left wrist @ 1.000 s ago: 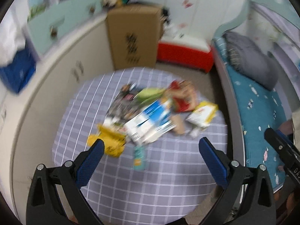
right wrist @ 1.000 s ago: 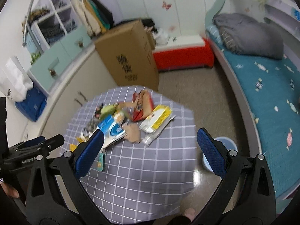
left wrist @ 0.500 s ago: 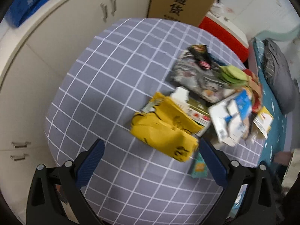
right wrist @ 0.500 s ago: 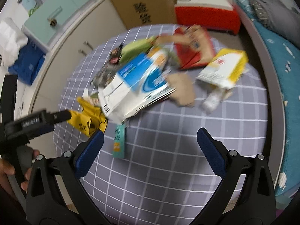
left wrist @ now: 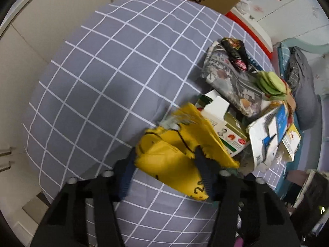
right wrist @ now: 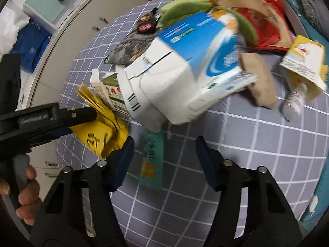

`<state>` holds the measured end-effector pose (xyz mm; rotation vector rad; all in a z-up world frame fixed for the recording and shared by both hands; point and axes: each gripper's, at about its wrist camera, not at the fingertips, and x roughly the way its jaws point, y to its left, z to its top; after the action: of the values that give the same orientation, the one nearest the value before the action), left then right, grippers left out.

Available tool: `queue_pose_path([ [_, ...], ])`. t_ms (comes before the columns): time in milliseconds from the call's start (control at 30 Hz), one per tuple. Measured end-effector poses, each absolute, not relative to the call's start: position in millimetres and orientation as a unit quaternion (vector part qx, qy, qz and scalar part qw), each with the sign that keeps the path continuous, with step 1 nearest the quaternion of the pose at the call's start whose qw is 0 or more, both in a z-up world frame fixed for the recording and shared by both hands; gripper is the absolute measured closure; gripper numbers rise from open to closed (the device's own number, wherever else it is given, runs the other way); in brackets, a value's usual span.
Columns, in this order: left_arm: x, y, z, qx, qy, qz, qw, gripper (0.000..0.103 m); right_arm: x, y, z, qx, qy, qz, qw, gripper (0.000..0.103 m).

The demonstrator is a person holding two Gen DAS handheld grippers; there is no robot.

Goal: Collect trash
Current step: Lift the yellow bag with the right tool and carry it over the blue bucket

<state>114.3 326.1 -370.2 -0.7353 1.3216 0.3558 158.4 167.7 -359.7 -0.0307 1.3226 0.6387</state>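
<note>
Closing in on the trash pile from both sides right now, so plenty of ways to botch it. Left gripper (left wrist: 164, 160) with jaws closing around the crumpled yellow bag (left wrist: 174, 156) at the near-left edge of the heap; bag clearly between the fingers (left wrist: 126, 170), though whether the pads are truly biting yet, can't tell. Right gripper (right wrist: 164, 154) also closing, straddling the teal sachet (right wrist: 152, 160) lying flat on the checked tablecloth (right wrist: 257, 164), pads not on it yet, just beside it on either side.

Rest of the trash heaped mid-table: blue and white carton (right wrist: 185, 78) leaning over the sachet's far end, green box (left wrist: 224, 127) tucked right behind the bag, grey patterned wrapper (left wrist: 228, 78) further back, yellow and white box (right wrist: 304, 61) off to the right.

Likely trouble:
- Flat sachet, thin and hugging the cloth. Could easily pinch tablecloth along with it, or slide right off.
- Yellow bag flimsy and crumpled; grabbing only a loose fold probably means it slipping out or tearing on the lift.
- Bag touching the green box, so yanking might drag the pile along.
- Carton tipping forward once the sachet gets pulled.
- Both tools working close together near the pile's left corner, so bumping each other looks possible.
</note>
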Motion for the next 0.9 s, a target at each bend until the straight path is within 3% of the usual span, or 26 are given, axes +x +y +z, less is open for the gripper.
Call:
queue_pose_path([
  [100,104.1,330.3,-367.4,-0.342,0.594,0.159,0.71,0.063,157.0,178.9,-363.3,-0.035,0.596,0.299,0.744,0.05],
  [167,94.1,332.4,-362.2,-0.343,0.592,0.158,0.712,0.068,155.3,189.2,-364.0,-0.058,0.593,0.306,0.743,0.061],
  [200,90.4,332.9,-359.2,-0.342,0.591,0.159,0.713,0.072,154.2,193.5,-366.0,-0.066,0.597,0.315,0.735,0.079],
  [233,86.4,333.6,-355.5,-0.342,0.59,0.157,0.714,0.074,153.6,194.9,-367.5,-0.067,0.6,0.318,0.731,0.081],
  [533,71.3,326.9,-305.5,-0.326,0.558,0.14,0.75,0.079,151.0,186.2,-357.2,0.021,0.639,0.354,0.682,0.089],
  [900,86.8,304.0,-247.7,-0.312,0.51,0.09,0.796,0.082,154.2,149.7,-286.6,0.054,0.586,0.361,0.724,0.091],
])
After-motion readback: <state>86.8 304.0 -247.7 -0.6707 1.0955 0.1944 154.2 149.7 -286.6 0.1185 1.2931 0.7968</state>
